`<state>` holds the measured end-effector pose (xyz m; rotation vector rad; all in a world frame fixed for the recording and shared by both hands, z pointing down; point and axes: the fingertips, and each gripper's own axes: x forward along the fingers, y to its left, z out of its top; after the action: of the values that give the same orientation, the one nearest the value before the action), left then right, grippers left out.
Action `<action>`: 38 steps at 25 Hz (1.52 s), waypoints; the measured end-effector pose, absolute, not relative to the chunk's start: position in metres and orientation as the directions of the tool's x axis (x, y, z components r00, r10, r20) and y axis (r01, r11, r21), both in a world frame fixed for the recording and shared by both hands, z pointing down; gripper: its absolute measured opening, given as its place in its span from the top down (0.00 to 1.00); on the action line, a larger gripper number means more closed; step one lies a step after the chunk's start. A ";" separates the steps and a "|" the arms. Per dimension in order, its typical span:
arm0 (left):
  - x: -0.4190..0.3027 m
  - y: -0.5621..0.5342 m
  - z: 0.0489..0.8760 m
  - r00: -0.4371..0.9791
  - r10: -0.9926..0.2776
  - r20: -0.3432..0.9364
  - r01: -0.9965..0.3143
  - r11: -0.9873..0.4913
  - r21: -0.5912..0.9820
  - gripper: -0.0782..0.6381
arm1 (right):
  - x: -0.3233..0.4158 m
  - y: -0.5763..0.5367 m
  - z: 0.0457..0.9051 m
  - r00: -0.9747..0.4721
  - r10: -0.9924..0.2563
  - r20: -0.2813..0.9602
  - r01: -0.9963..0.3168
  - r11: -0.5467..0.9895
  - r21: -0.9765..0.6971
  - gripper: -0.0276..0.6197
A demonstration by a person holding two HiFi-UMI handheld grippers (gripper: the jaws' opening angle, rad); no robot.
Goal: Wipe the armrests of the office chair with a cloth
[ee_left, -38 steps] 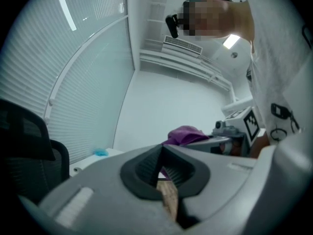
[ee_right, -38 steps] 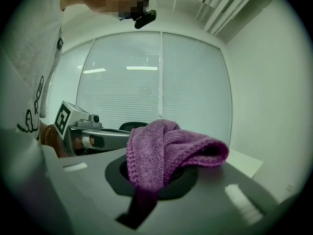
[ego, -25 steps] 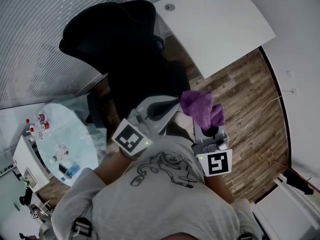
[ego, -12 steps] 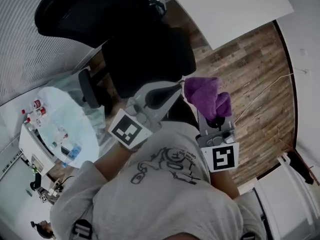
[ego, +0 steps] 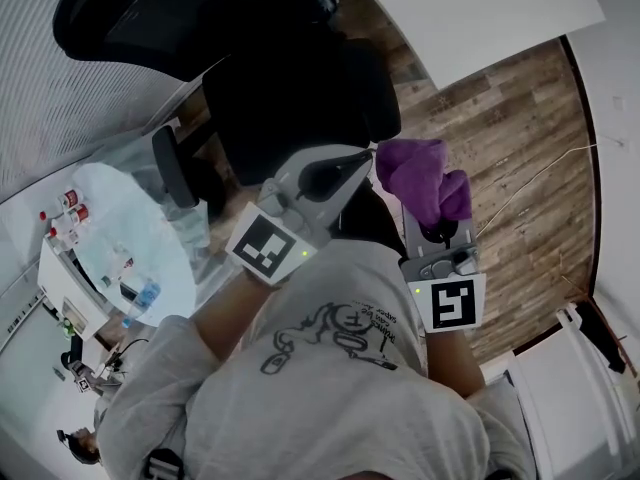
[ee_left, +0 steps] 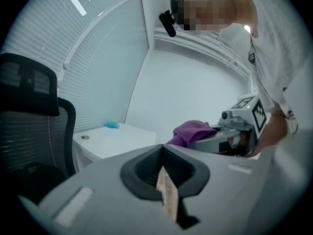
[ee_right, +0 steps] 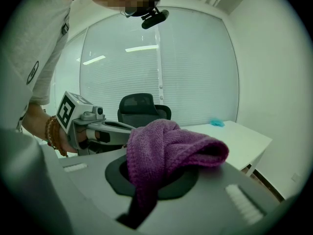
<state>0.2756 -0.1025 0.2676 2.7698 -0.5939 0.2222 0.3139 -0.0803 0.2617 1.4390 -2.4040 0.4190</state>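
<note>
The only print in sight is the black-and-white square markers on the gripper cubes and a line drawing with lettering on the person's pale shirt (ego: 330,336); the lettering is too small to read.

The cloth (ego: 420,178) is a purple knit, bunched into a loose knot with one fold hanging down. The right gripper (ego: 432,230) holds it: its fingers are closed on the cloth, which spills over the black throat between them and hides their tips. The cloth is in the air over the wood-plank floor (ego: 520,138), just off the front of the seat of the black office chair (ego: 285,98) and clear of its armrest (ego: 170,166).

The left gripper (ego: 362,160) has its fingers pressed together with nothing between them. Its tip points at the cloth and comes very near it.

The person holds both grippers close to the chest, side by side, aimed toward the chair, with a beaded bracelet (ee_right: 49,131) on the left wrist.

The chair stands before the corner of a white counter (ego: 480,8), on which a small teal thing (ee_right: 216,123) lies near the far edge.
</note>
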 end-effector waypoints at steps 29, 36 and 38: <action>0.279 -0.146 0.482 0.888 -0.396 0.233 -0.454 -0.833 0.317 0.89 | 0.316 -0.119 0.532 -0.456 -0.685 0.568 -0.857 0.510 -0.072 0.91; 0.277 -0.141 0.500 0.890 -0.387 0.242 -0.450 -0.832 0.324 0.89 | 0.313 -0.116 0.565 -0.453 -0.641 0.619 -0.841 0.538 -0.058 0.91; 0.276 -0.140 0.501 0.889 -0.386 0.245 -0.450 -0.833 0.321 0.89 | 0.313 -0.116 0.565 -0.449 -0.633 0.630 -0.839 0.541 -0.054 0.91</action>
<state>0.2761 -0.1400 0.5013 2.6830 -0.6168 0.2404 0.3132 -0.1158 0.5651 1.1862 -2.2273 0.4896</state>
